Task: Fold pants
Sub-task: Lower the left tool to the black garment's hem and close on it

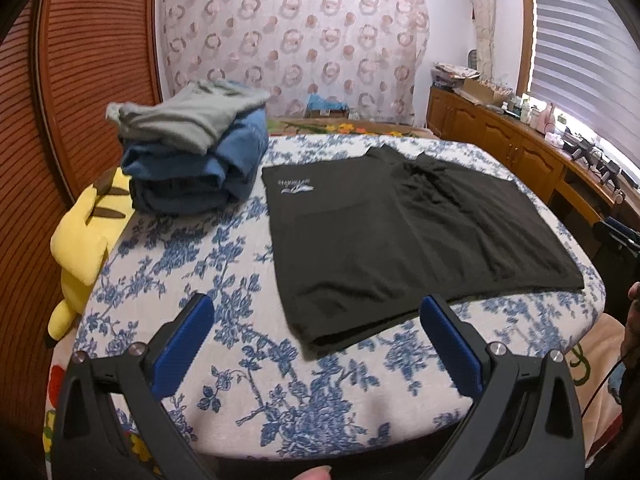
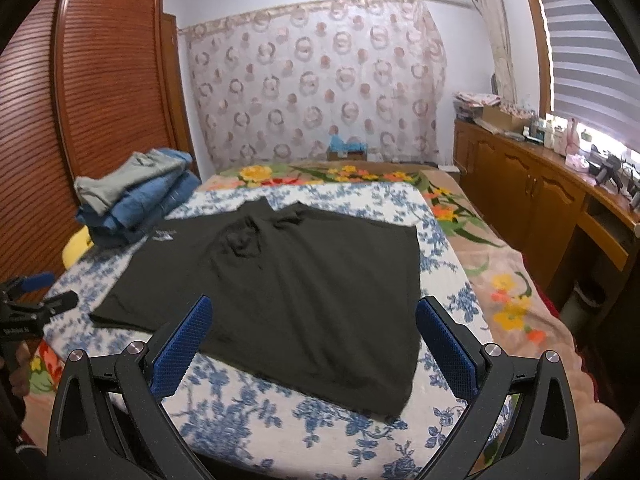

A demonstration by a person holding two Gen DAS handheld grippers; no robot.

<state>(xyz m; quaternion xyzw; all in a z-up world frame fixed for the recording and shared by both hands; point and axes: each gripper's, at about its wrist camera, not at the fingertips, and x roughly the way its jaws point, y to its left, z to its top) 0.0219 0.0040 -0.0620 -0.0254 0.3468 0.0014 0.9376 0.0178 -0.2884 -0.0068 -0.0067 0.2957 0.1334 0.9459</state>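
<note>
I am looking at the black pants [image 1: 400,236] lying spread flat on the bed [image 1: 224,264], on its blue-and-white floral cover, with the 2 legs side by side and a small white logo [image 1: 294,187] showing near the far left corner. The fabric is bunching into wrinkles around the middle of the far edge, and the near left corner is sitting just ahead of my left tool [image 1: 318,316]. That left tool is hovering above the cover with its blue pads wide apart, holding nothing; in the right wrist view I am seeing it [image 2: 44,292] at the left edge of the frame, beside the near left corner of the pants. My right tool [image 2: 314,316] is hanging over the near edge of the pants, its jaws also spread wide and gripping nothing.

Beyond the pants, a stack of folded clothes [image 1: 192,156] is sitting at the far left of the bed, blue pieces below and a grey one on top, just beside the logo corner but not touching it as far as I can tell. A yellow plush toy [image 1: 84,248] is lying along the left edge of the bed against the slatted wooden wardrobe [image 1: 80,80]. A wooden cabinet [image 2: 532,196] with clutter on top is running along the right wall under the window blinds.
</note>
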